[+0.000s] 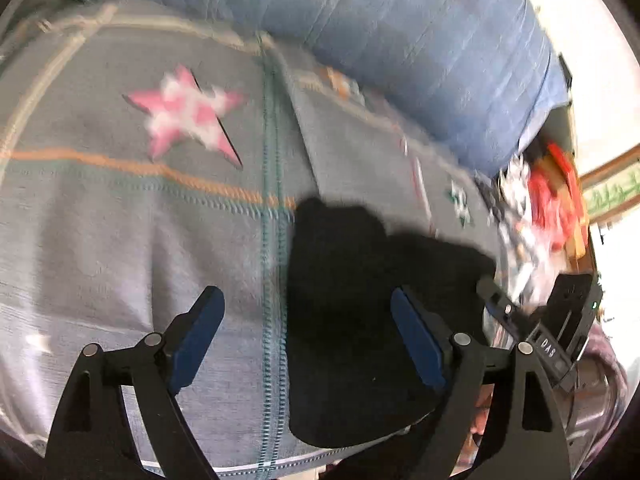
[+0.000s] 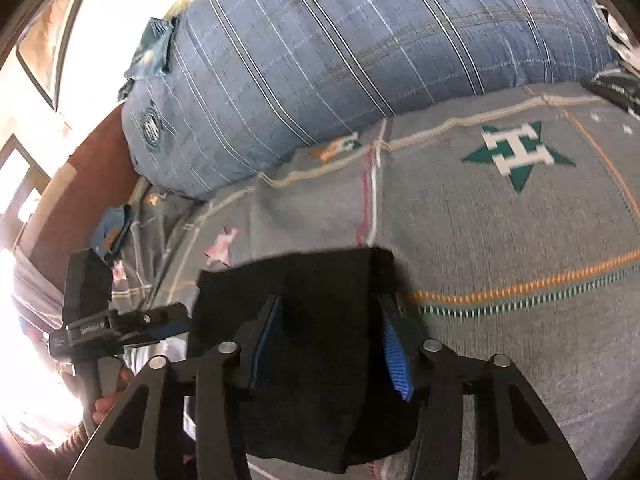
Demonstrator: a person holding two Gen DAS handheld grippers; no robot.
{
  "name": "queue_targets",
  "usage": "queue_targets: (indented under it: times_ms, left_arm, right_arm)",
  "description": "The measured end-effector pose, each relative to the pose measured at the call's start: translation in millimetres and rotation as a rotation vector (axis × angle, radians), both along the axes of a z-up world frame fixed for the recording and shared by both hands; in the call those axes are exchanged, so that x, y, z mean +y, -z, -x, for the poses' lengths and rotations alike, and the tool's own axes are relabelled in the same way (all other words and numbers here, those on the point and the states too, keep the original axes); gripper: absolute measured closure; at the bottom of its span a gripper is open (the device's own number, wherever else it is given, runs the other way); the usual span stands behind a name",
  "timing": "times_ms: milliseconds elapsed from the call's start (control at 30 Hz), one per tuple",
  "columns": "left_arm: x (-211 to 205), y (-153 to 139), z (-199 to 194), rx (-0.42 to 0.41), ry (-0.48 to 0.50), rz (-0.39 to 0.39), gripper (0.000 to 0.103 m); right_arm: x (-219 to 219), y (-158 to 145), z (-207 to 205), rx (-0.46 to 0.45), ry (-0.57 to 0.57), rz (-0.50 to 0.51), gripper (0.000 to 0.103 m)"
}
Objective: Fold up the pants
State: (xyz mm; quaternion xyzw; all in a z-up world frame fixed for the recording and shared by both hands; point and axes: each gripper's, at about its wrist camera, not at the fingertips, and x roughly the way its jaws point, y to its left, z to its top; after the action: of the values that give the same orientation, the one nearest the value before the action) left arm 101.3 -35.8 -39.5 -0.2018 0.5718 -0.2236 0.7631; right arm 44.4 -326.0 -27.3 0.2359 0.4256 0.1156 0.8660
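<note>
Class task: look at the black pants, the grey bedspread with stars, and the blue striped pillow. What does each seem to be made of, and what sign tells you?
Pants: soft, matte black knit, probably cotton jersey or fleece; no sheen, limp folds.
Bedspread: coarse woven cotton, likely; visible weave lines, stitched coloured stripes, woven star.
Pillow: smooth woven cloth cover, possibly cotton; fine printed or woven stripes, stuffed bulge.
</note>
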Motion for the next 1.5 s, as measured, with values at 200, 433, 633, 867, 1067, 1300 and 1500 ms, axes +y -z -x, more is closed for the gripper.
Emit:
queue_targets:
  times_ms: [200,433,633,867,1067,1300,1500]
  left_arm:
    - [-35,-1,0,0.043,0.086,0.045,0.045]
    - [-1,-73,18,-0.094,0.129,0.164,0.058]
    - [24,-14,6,-0.019,0.033,-0.111,0.050]
    - [50,-28,5,-0.074,0.002,-0.034,0.043]
    - [50,-45,-8,-0.184,0.000,-0.072,0.018]
    - [14,8,-37,0.014,0.032,-0.091,0.028]
    - [6,-7,-31,-0.072,0.011,-0.150,0.036]
  right_arm:
    - [11,-1,7,-0.016,0.012,0.044,0.053]
    - [45,-66,22,-0.166,-0.058,-0.100,0.046]
    - [75,-12,-14,-0.002,-0.060,0.046,0.036]
    - [48,-25,3,-0.061,-0.004,-0.045,0.036]
    - [33,-20,9,-0.047,0.049,-0.046,0.018]
    - [54,25,-18,0.009,0.001,0.027,0.053]
    - [63,6,-20,-0.063,-0.047,0.140,0.062]
